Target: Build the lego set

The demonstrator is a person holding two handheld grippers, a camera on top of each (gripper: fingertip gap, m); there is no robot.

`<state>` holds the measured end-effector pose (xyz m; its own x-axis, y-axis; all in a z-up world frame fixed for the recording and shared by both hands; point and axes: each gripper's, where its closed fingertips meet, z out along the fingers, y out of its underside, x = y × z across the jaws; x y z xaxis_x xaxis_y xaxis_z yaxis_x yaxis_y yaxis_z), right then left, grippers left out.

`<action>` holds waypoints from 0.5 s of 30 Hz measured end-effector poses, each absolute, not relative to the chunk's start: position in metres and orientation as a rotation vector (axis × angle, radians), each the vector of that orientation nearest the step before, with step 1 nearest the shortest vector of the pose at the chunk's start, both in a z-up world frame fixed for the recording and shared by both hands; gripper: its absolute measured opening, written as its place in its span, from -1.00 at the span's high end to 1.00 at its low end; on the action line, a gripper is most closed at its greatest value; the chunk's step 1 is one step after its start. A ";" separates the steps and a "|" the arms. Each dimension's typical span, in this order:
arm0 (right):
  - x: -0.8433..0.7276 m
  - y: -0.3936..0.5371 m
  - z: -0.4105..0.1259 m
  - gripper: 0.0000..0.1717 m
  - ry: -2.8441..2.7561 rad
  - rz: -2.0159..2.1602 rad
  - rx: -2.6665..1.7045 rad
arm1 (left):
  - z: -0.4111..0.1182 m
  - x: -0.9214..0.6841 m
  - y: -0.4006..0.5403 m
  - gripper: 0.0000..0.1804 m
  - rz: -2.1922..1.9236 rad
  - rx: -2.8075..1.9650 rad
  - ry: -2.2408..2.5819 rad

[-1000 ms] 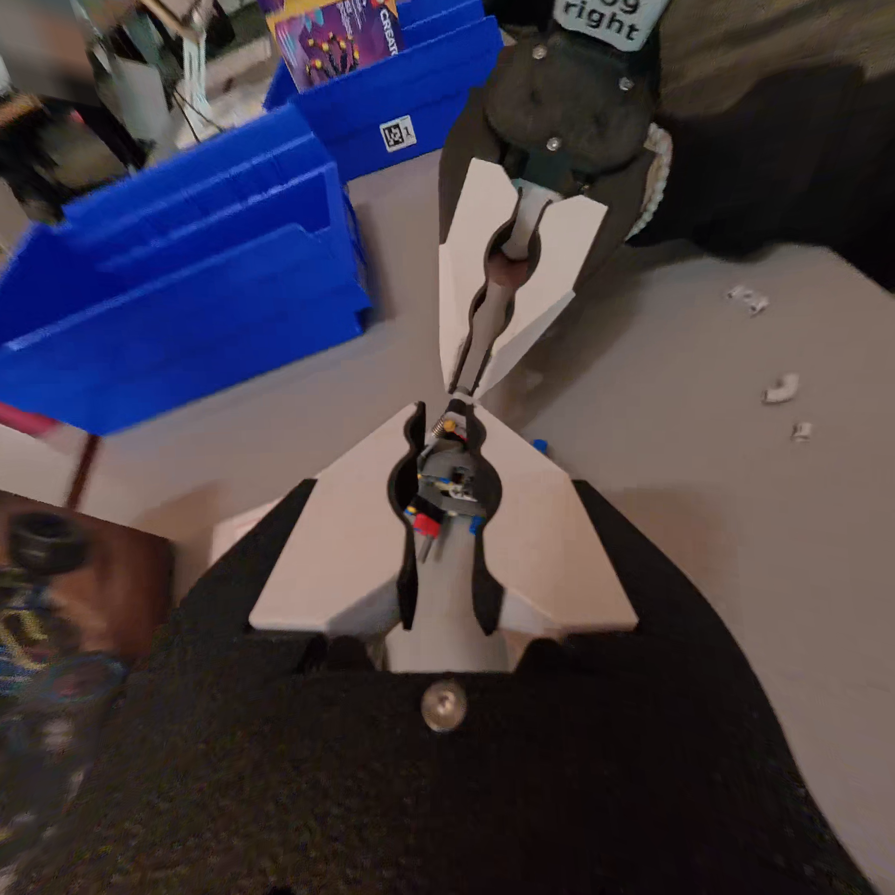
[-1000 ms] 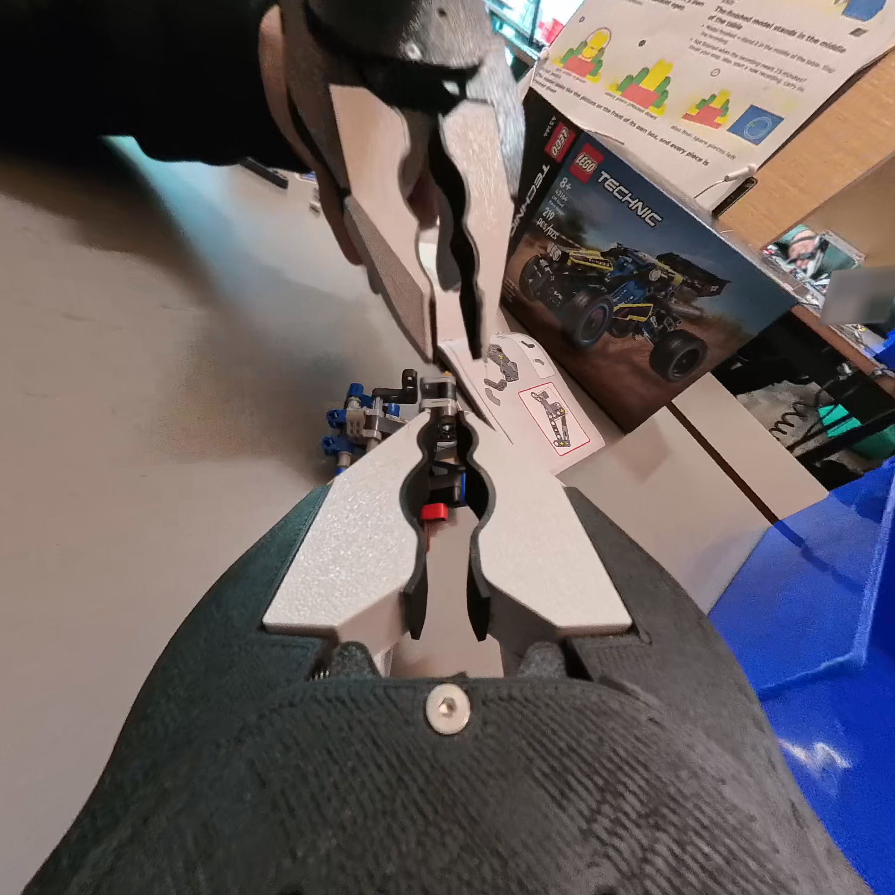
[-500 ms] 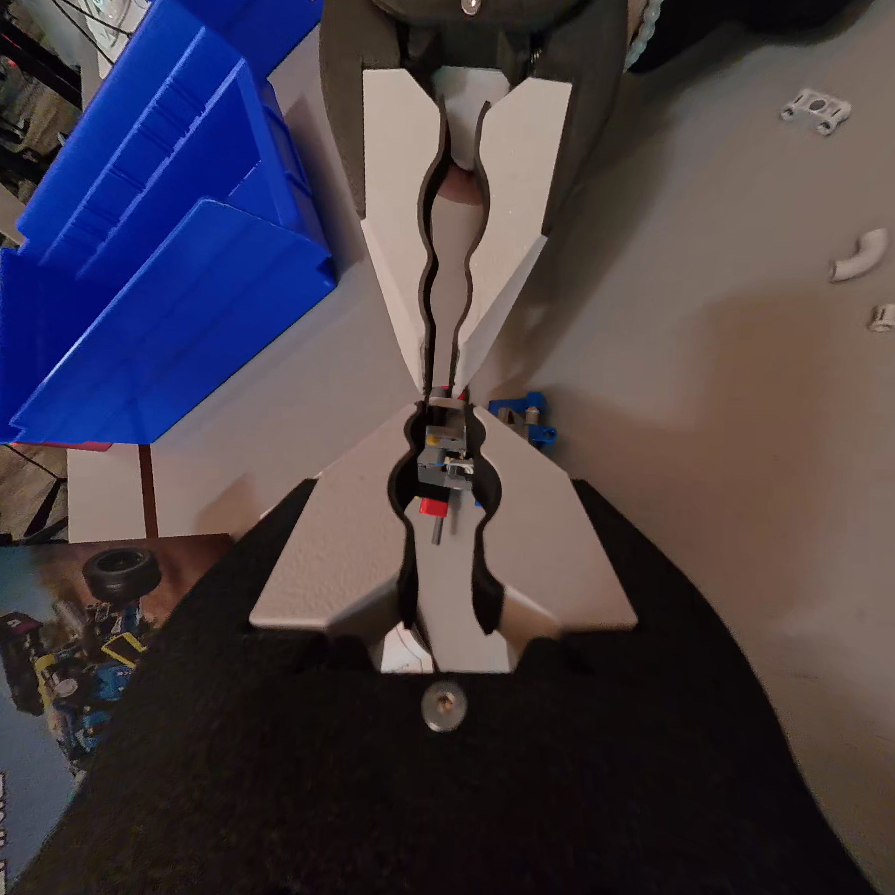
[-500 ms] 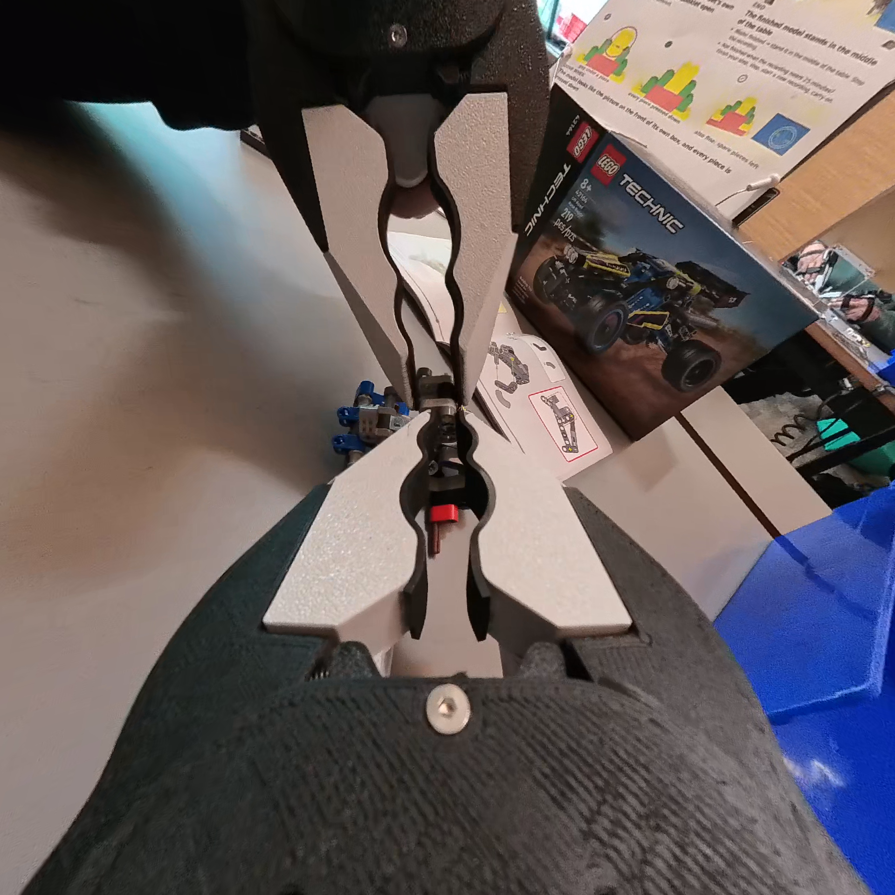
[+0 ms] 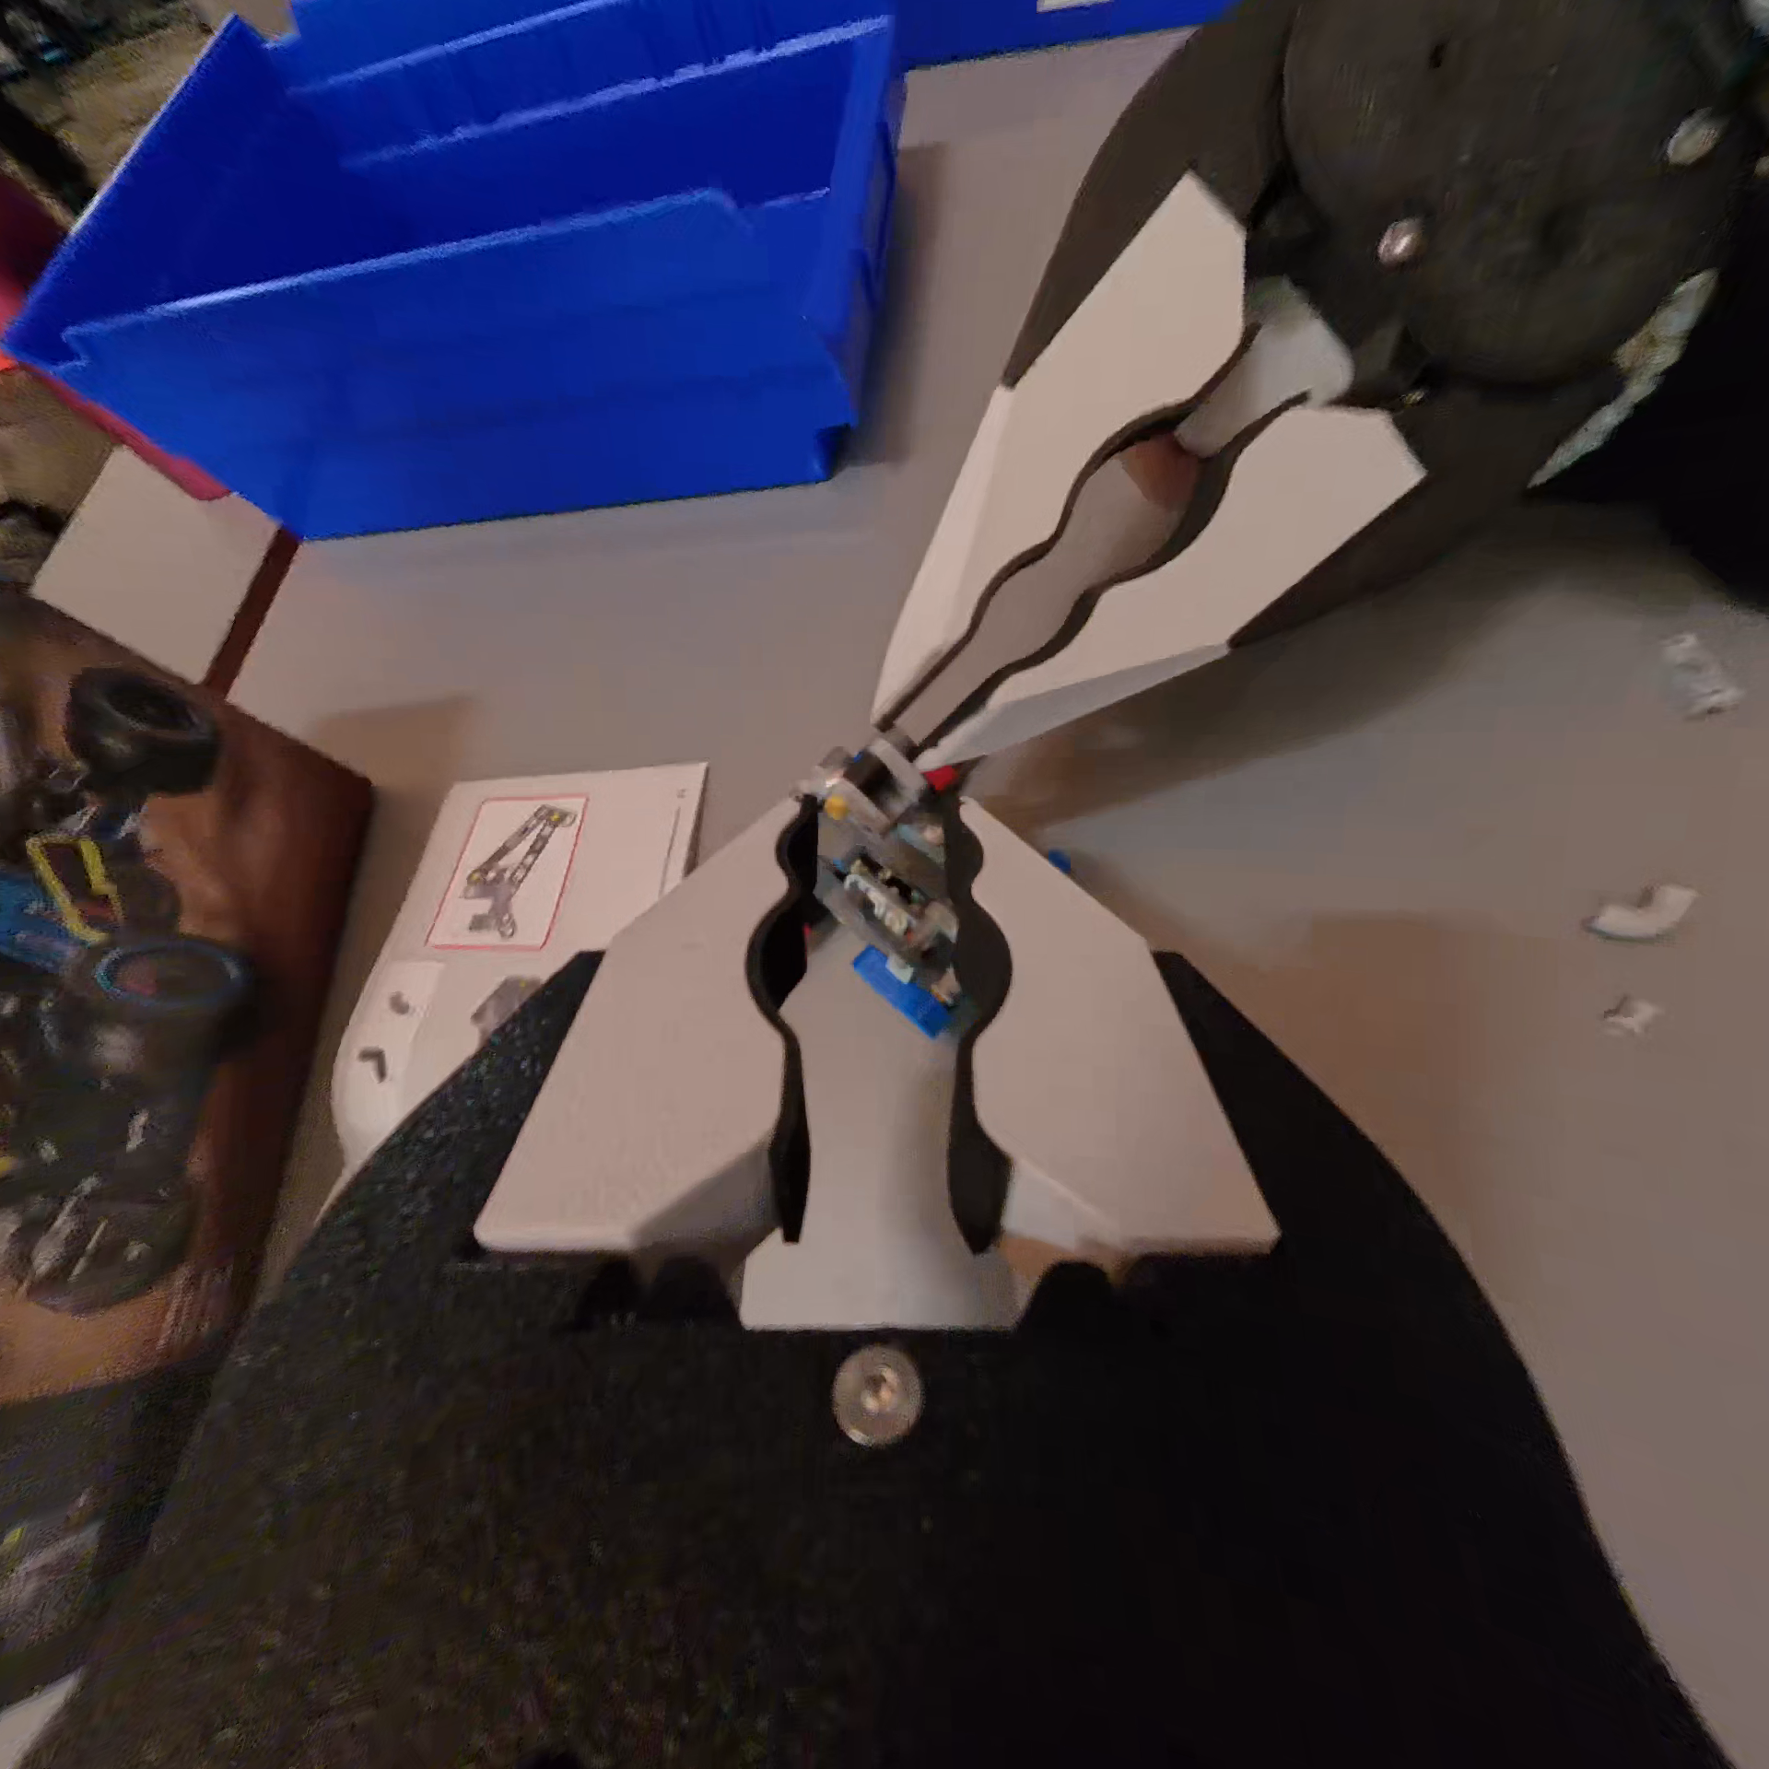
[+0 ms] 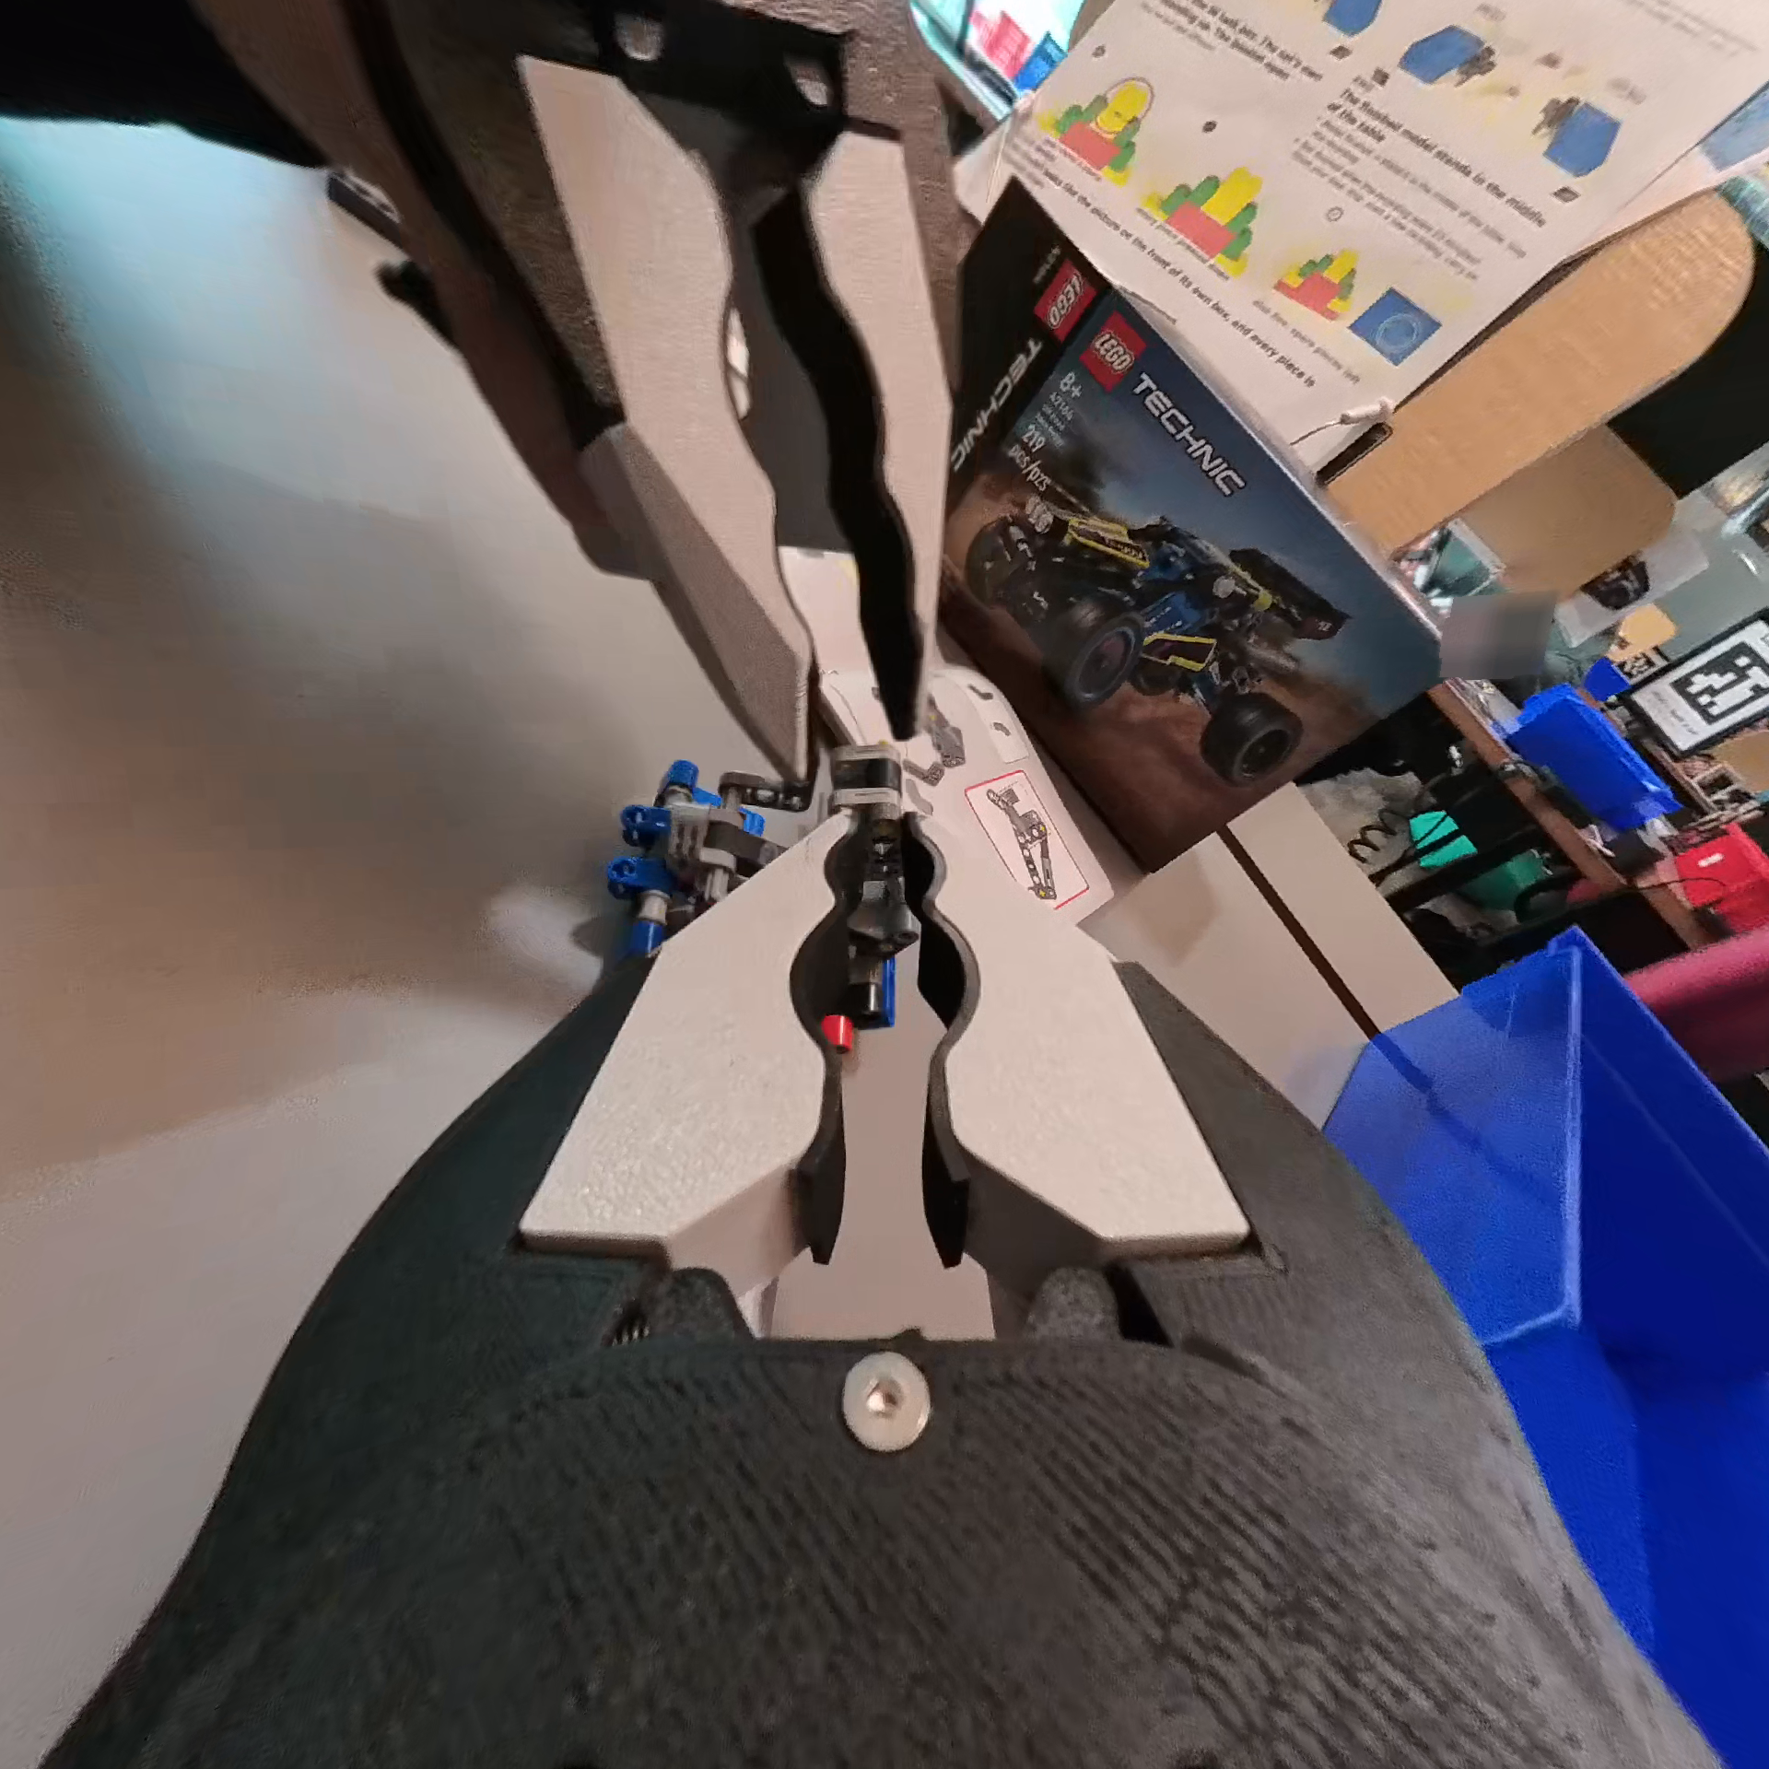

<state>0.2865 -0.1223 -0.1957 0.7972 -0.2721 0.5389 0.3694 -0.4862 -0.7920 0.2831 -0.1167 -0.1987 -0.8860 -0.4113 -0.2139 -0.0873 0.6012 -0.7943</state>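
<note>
Right gripper [image 6: 876, 809]: clamped on the small grey-black brick assembly [image 6: 866, 771].
Left gripper [image 5: 876, 814]: parted around that assembly, left pad clear.
Assembly: above desk [image 5: 1340, 957], beside instruction booklet [image 5: 546, 862].

We see a blue bin [image 5: 459, 316] at the far side of the grey table [image 5: 1340, 957]. A toy car box [image 6: 1177, 574] stands near an open instruction booklet [image 5: 536, 862], and a few small pale parts [image 5: 1637, 909] lie scattered apart on the table.
</note>
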 end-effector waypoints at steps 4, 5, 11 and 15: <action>0.290 -0.119 -0.194 0.96 -0.018 -0.779 -1.930 | -0.203 0.287 -0.106 0.76 -1.103 -0.472 2.291; 0.291 -0.118 -0.193 0.96 0.007 -0.778 -1.923 | -0.199 0.286 -0.107 0.77 -1.131 -0.503 2.259; 0.294 -0.110 -0.193 0.96 0.083 -0.815 -1.920 | -0.189 0.290 -0.108 0.89 -1.182 -0.622 2.136; 0.295 -0.107 -0.192 0.96 0.100 -0.860 -1.927 | -0.191 0.294 -0.103 0.86 -1.160 -0.686 2.107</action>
<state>0.2948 -0.1066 -0.1924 0.7452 -0.4143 0.5225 0.2833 -0.5126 -0.8105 0.2940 -0.1027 -0.1913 -0.6663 -0.6935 -0.2740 -0.1392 0.4768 -0.8679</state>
